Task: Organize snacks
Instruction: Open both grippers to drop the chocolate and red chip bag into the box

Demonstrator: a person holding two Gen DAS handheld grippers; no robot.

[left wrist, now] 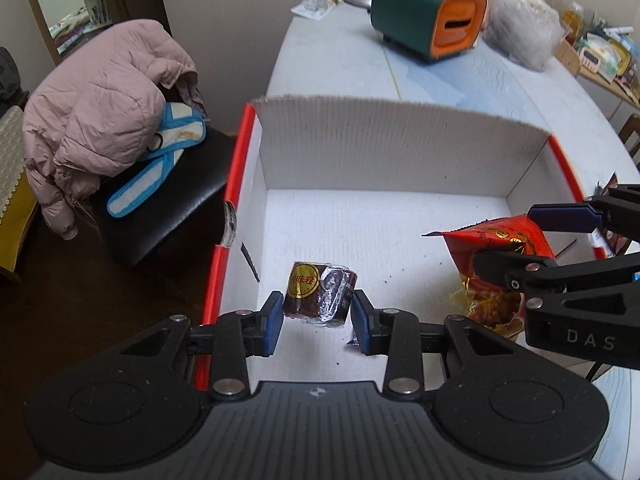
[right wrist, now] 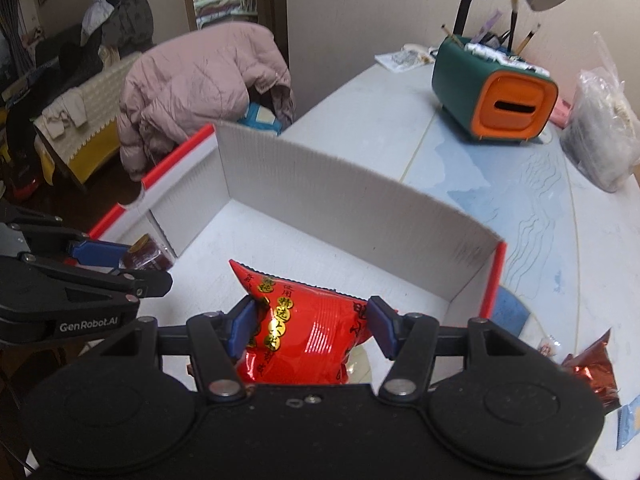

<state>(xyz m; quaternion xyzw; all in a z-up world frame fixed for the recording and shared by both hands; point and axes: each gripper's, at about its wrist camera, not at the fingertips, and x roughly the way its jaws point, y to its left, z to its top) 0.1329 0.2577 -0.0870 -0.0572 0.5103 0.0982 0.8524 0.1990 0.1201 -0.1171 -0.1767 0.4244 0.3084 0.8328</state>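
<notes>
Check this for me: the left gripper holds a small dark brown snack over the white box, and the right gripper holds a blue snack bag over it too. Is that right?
Not quite. The bag in the right gripper is red with gold print, not blue, as the right wrist view shows. The rest holds: the left gripper holds the small dark brown snack over the white box.

Box (left wrist: 400, 148) on table (left wrist: 340, 60), organizer (left wrist: 424, 20) behind, chair (left wrist: 168, 200) left.
</notes>
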